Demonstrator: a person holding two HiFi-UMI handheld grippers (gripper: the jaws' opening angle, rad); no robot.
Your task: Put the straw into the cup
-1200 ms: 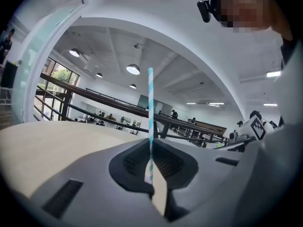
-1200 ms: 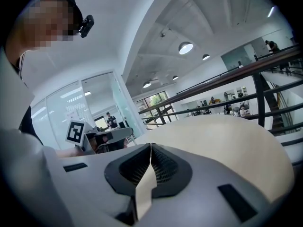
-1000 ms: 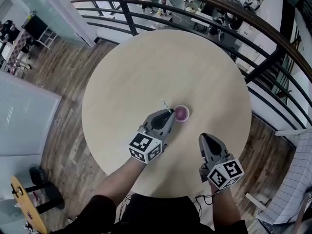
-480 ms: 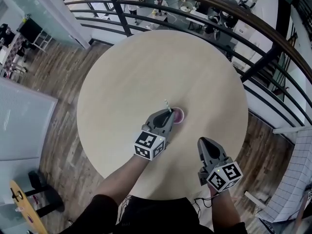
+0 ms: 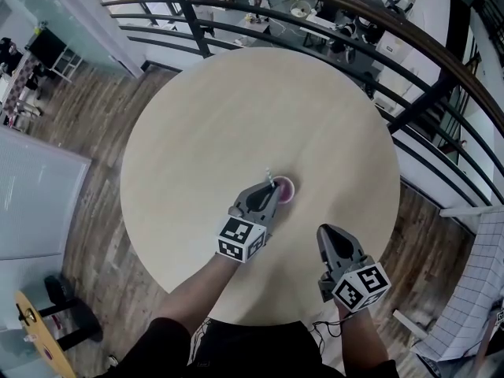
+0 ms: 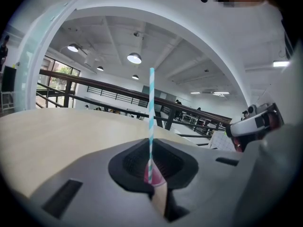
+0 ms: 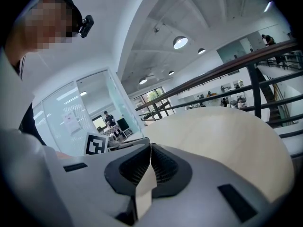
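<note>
Now lower, straw (image 5: 269, 176) nearer cup (image 5: 285, 189).

A round pale table (image 5: 236, 116) stands beside a dark curved railing (image 5: 192, 18) on wood-plank floor (image 5: 102, 235).

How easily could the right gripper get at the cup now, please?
Probably yes: bare table lies between the right gripper and the cup; the left gripper, holding the straw, crowds its other side.

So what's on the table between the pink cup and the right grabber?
Nothing. In the head view, only bare table lies between the cup and the right gripper, which is shut and empty.
</note>
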